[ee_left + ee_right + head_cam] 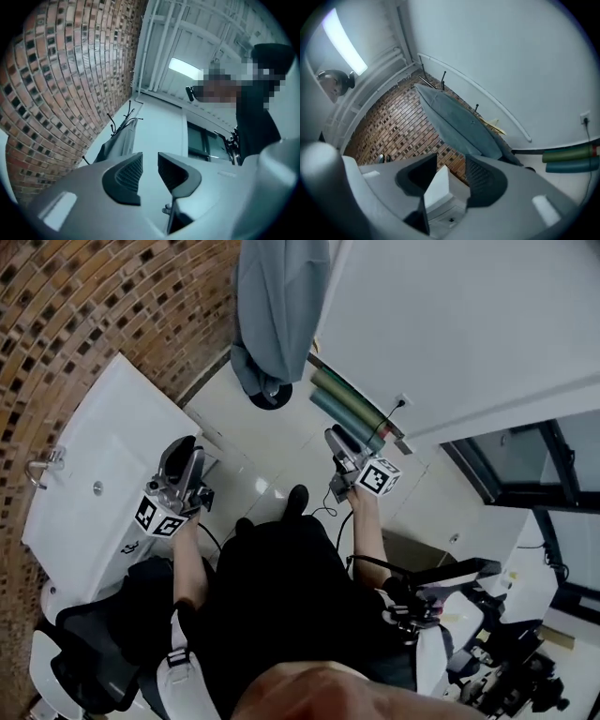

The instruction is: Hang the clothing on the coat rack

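In the head view the long grey-blue cloth garment [274, 306] hangs at the top edge, with open pale tiled floor [258, 460] between it and the left gripper [180, 457] and right gripper [341, 442]. A white basin unit [103, 442] crowds the left, and green rolled mats [345, 401] line the right wall. The left gripper view shows its fingers [126, 176] apart on nothing, the garment draped from a black hooked coat rack [129, 111] beside a red brick wall [61, 70]. In the right gripper view the fingers are likewise apart and empty, with the garment ahead.

The garment [272, 306] is grey-blue. The brick wall [84, 315] is red-brown, patterned with small dark squares. The plain wall [469, 324], sink [112, 427] and floor [246, 432] are white. Two rolls [349, 407] are green. The person's clothes [281, 596] are black.
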The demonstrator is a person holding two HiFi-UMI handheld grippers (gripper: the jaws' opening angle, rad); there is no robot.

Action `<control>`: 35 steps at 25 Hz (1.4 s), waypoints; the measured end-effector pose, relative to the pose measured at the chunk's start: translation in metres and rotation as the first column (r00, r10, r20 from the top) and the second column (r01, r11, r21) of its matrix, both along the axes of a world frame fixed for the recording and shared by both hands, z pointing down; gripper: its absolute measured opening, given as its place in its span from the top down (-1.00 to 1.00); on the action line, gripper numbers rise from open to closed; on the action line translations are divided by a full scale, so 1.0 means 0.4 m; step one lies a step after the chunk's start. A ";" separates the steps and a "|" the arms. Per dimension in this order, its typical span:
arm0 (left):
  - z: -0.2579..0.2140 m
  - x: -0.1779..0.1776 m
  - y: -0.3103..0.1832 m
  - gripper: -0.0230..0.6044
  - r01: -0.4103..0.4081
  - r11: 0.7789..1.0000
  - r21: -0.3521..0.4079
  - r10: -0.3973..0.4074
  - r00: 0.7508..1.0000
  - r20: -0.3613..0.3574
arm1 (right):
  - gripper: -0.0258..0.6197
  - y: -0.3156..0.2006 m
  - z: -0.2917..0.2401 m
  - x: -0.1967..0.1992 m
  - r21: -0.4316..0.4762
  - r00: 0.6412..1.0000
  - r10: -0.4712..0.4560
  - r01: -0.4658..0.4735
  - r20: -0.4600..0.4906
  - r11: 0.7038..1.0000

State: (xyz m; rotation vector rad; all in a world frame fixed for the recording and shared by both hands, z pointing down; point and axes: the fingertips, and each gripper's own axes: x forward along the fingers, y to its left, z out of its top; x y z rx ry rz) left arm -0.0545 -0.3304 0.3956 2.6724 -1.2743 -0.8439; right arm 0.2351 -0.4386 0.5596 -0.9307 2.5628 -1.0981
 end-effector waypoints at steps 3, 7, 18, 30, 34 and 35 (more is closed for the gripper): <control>0.012 0.000 0.068 0.65 -0.101 0.995 0.012 0.100 0.994 0.031 | 0.39 0.116 -0.049 -0.052 0.017 0.998 0.042 -0.042 -0.046 0.999; 0.075 -0.021 0.112 0.71 -0.174 0.985 0.000 0.174 0.985 -0.011 | 0.47 0.278 -0.049 -0.130 0.005 0.993 0.013 -0.012 -0.117 1.000; 0.048 -0.147 0.263 0.77 -0.112 0.992 0.060 0.115 0.992 -0.054 | 0.50 0.397 -0.153 -0.301 0.127 0.976 -0.064 0.093 -0.210 0.988; -0.067 -0.070 0.339 0.87 -0.134 0.981 0.137 0.130 0.991 0.043 | 0.91 0.474 -0.378 -0.291 0.430 0.990 -0.077 0.120 -0.117 0.895; -0.092 -0.022 0.325 0.89 -0.136 0.982 0.131 0.124 0.988 0.094 | 0.91 0.497 -0.419 -0.283 0.504 0.988 -0.116 0.152 -0.102 0.850; -0.101 -0.008 0.318 0.89 -0.135 0.982 0.131 0.122 0.987 0.101 | 0.91 0.499 -0.421 -0.281 0.513 0.987 -0.126 0.159 -0.099 0.844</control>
